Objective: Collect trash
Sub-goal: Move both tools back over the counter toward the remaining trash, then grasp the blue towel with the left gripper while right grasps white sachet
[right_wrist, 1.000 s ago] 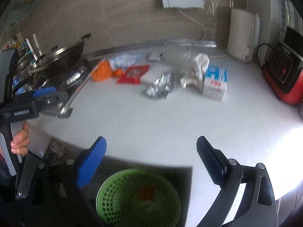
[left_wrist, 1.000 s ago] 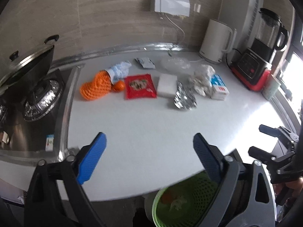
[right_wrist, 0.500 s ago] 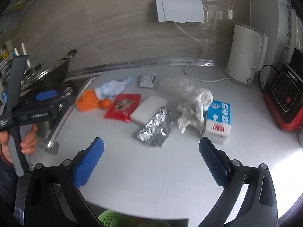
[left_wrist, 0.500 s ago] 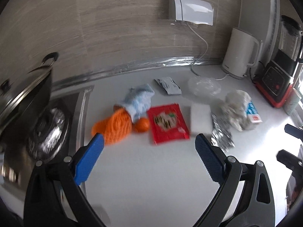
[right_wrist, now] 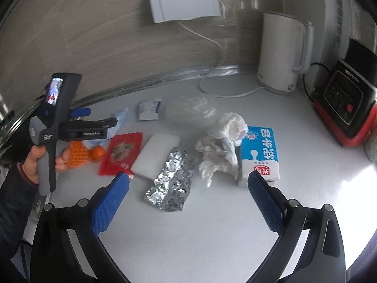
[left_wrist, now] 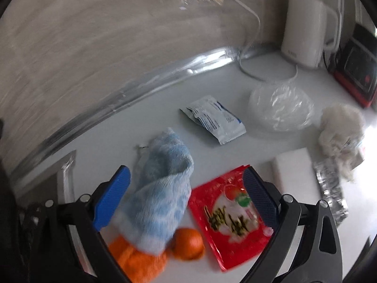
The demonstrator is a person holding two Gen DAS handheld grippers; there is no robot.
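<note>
Right wrist view is taking in the white countertop (right_wrist: pixel 212 224) with the white electric kettle (right_wrist: pixel 280 52) standing at the back wall and a red-based blender (right_wrist: pixel 346 108) sitting beside it. Trash is lying in a loose cluster mid-counter: a blue milk carton (right_wrist: pixel 261 151) is touching crumpled white tissue (right_wrist: pixel 219 151), crumpled foil (right_wrist: pixel 174 181) is resting against a white foam block (right_wrist: pixel 155 155), and a red snack wrapper (right_wrist: pixel 122 151) is lying just left of that block. The right gripper (right_wrist: pixel 186 200) is hovering with jaws spread wide, gripping nothing, the foil between and ahead of its blue pads. The left gripper (left_wrist: pixel 186 195) (hand-held, seen from the side in the right view) is also gaping and unloaded, its pads flanking a blue-white cloth (left_wrist: pixel 160 188) and the wrapper's upper edge. The cloth is draping over an orange mesh net (left_wrist: pixel 139 259), with a small orange (left_wrist: pixel 188 243) just beside it. A clear plastic bag (left_wrist: pixel 280 108) and a white sachet (left_wrist: pixel 214 118) are lying farther back.
</note>
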